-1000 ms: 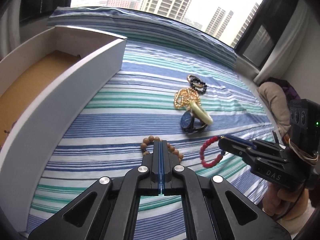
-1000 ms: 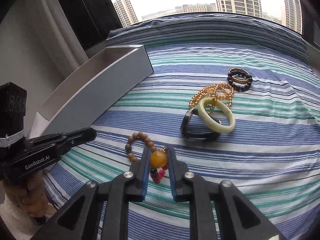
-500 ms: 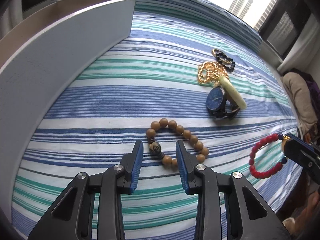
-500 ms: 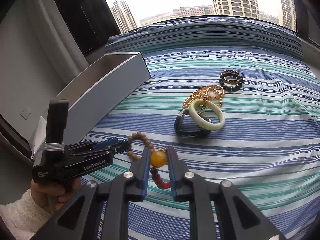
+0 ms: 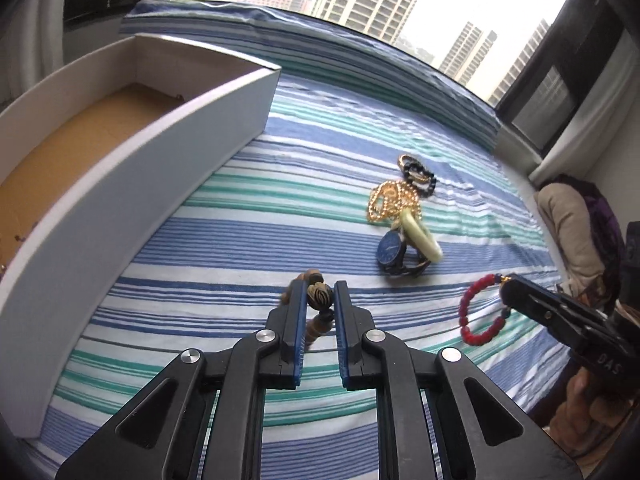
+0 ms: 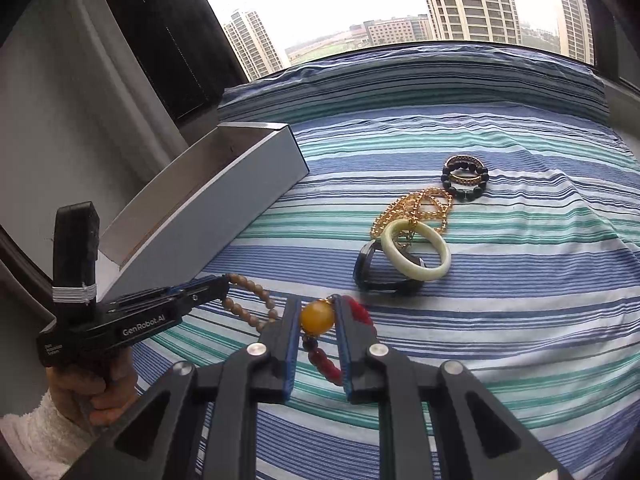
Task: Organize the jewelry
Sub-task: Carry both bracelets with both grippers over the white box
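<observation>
Striped bed (image 5: 248, 240); wooden bracelet (image 5: 319, 296) in left claw (image 5: 319, 300)

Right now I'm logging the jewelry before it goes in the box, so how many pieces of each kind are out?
Beaded bracelets: 3, wooden, red, black
Gold chain: 1
Pale green bangle: 1
Watch: 1
Total: 6

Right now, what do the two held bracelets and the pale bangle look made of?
Brown bead bracelet: matte, wood-like beads.
Red bracelet: glossy red beads, glass or coral unclear; its amber bead looks resinous.
Pale bangle: smooth, translucent, jade-like.
</observation>
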Tool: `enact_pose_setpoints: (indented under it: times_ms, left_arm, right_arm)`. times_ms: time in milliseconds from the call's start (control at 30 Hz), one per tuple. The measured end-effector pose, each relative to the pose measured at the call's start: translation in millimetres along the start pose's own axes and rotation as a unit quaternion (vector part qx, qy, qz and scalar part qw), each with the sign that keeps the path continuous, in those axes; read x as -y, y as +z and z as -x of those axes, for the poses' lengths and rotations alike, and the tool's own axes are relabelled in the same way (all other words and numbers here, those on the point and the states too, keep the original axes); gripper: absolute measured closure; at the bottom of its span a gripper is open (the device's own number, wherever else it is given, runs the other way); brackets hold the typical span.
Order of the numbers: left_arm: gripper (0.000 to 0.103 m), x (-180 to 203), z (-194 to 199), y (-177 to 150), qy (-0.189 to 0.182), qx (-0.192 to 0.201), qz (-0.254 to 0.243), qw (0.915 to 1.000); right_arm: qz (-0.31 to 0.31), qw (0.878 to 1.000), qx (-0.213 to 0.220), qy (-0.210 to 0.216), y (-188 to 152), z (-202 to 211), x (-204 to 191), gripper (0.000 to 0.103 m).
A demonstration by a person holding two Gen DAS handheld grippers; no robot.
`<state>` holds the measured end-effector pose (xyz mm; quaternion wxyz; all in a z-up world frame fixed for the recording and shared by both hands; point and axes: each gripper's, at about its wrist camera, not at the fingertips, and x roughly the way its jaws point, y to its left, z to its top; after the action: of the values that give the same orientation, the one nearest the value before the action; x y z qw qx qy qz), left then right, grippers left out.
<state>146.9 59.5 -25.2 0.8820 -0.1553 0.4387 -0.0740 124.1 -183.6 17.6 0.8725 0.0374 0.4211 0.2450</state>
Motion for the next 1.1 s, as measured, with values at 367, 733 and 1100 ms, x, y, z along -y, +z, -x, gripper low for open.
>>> enact_pose_setpoints:
  times_ms: [367,733,1100]
  left_arm:
    - [0.092,-57.4,111.9,57.8,0.045,0.054,0.048,0.9964]
    - [0.092,-148.1,112.1,100.7,0.139,0.084,0.099,0.9819]
    - [0.091,-199.2,25.3,106.4,0.143,0.012,0.14,0.9797]
  right_arm:
    - [0.077,0.991,0.003,0.108,84.1,-9.7,-98.3,0.086]
    - [0.141,0.979,-0.023,0.143,158.2,-97.8,-211.9,0.086]
    - [0.162,0.977,-0.106,0.093,151.8,-223.5,-243.1,0.085]
